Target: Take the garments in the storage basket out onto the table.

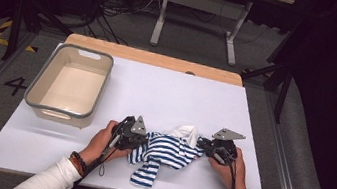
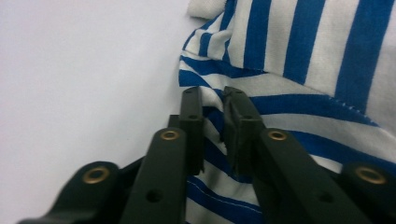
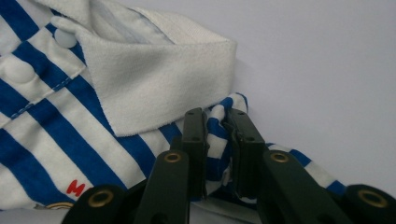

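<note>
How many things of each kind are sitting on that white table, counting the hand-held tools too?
Blue-and-white striped cloth shirt with a white collar: 1
Beige plastic tub with a grey rim: 1
Black hand-held grippers, left gripper and right gripper, each pinching the shirt: 2
Total: 4

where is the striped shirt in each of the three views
High view: striped shirt lies low centre, between both tools.
Left gripper view: right half, over the jaws.
Right gripper view: left and centre.
Shared landmark: the white table.
</note>
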A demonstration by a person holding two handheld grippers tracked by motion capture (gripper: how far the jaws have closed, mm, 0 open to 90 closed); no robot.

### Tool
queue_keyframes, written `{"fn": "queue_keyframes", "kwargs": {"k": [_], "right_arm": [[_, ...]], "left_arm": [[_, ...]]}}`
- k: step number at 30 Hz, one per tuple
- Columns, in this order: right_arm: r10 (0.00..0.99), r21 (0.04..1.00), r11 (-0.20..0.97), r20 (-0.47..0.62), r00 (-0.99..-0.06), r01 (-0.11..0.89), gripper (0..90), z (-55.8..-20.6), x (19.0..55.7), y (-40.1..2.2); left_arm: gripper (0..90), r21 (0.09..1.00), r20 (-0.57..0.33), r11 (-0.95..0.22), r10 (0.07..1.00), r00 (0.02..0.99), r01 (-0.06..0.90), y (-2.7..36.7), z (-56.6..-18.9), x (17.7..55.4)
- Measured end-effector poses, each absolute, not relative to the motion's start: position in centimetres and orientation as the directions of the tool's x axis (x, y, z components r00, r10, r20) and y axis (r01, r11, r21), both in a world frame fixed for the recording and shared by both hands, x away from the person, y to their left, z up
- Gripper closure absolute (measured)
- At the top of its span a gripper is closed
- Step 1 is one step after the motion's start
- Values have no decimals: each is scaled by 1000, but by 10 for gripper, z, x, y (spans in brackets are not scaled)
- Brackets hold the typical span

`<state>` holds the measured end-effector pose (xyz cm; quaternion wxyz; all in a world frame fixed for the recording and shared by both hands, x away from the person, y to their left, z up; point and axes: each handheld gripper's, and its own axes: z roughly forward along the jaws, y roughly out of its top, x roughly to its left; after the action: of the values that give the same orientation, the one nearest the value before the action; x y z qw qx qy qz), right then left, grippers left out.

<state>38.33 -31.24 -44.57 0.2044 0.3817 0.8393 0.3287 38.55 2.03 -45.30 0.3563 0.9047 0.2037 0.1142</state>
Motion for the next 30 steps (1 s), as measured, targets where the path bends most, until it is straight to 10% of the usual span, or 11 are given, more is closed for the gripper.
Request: {"fn": "queue_keyframes", "kwargs": {"k": [30], "right_arm": [[886,855,351,-171,-431,383,789,-408,387,-311]], "left_arm": [[878,838,176,-497,638,750,226,40,-401,419]]}}
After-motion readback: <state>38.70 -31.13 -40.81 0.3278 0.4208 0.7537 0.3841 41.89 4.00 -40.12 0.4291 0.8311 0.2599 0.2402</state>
